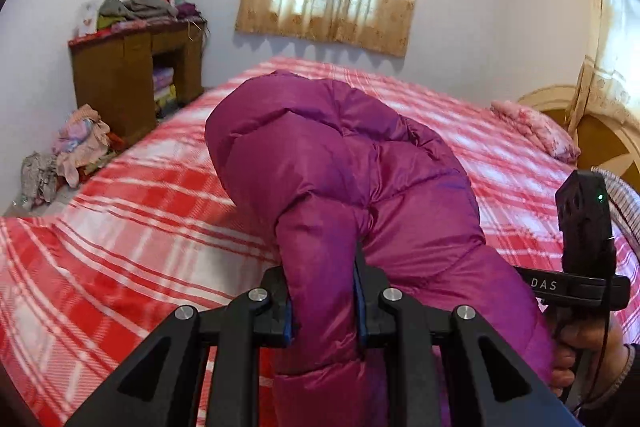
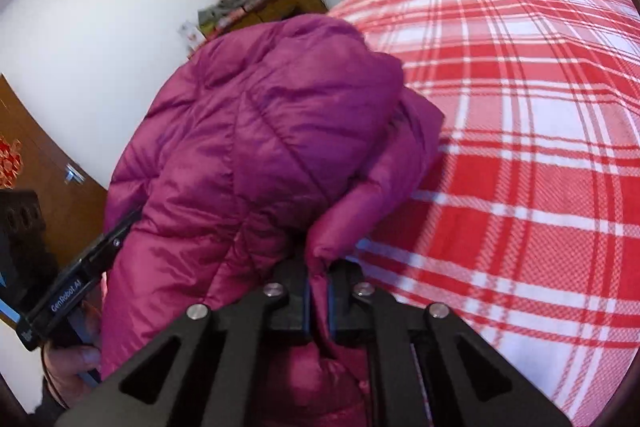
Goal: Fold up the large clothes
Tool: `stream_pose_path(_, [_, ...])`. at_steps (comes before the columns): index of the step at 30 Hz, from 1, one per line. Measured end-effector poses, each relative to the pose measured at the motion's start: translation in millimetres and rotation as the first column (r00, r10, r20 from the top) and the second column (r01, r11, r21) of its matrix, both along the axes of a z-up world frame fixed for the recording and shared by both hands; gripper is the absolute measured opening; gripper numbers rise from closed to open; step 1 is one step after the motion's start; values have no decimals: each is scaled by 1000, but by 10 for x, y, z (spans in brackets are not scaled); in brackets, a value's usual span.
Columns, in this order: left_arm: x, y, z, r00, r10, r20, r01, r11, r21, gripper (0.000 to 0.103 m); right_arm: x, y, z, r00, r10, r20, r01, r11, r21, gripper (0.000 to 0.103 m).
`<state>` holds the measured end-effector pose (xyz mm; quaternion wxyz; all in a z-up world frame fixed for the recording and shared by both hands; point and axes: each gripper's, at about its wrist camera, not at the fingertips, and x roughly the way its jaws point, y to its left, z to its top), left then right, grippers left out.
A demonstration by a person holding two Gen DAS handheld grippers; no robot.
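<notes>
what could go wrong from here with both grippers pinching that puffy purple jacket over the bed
1. The left gripper and right gripper each pinch only a narrow fold of the slick jacket; it may slip out.
2. The jacket hangs bunched above the bed, so it could land crumpled rather than flat.
3. The grippers sit close together, so the fabric between them may twist.

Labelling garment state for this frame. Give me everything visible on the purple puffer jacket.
The purple puffer jacket is magenta-purple, shiny and quilted, stitched into puffy sections, like a nylon down coat. It is bunched up and draped, not flat, humped above the red plaid bed. The left tongs are shut on a thick padded fold; the right tongs pinch a thinner edge. Whether its far end touches the bed cannot be told. No zip or label shows.
</notes>
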<state>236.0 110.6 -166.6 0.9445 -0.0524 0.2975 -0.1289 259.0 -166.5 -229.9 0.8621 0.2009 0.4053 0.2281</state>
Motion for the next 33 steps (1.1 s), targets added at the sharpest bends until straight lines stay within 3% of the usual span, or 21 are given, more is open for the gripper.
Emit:
stream_pose_path(4, [-77, 291, 99, 998, 45, 33, -44, 999, -20, 23, 66, 175, 203, 998, 36, 43, -36, 999, 8, 10])
stream_pose_path(6, [-83, 377, 62, 997, 65, 32, -65, 998, -3, 23, 101, 354, 325, 995, 65, 75, -63, 997, -36, 9])
stream_pose_path(13, [-18, 737, -290, 986, 155, -64, -157, 987, -30, 24, 195, 781, 275, 988, 129, 81, -117, 983, -139, 9])
stream_pose_path(15, [6, 791, -355, 981, 172, -89, -176, 983, -44, 31, 204, 865, 212, 988, 133, 80, -117, 977, -177, 9])
stream_pose_path(19, [66, 810, -435, 968, 220, -119, -223, 975, -17, 63, 223, 947, 78, 989, 138, 60, -119, 962, -245, 11])
stream_pose_path(22, [77, 806, -473, 952, 285, -113, -281, 958, 48, 85, 215, 939, 16, 991, 124, 41, -110, 960, -259, 16])
stream_pose_path(33, [98, 902, -587, 942, 300, -147, -299, 954, 31, 93, 159, 945, -107, 996, 81, 34, -67, 953, -295, 26])
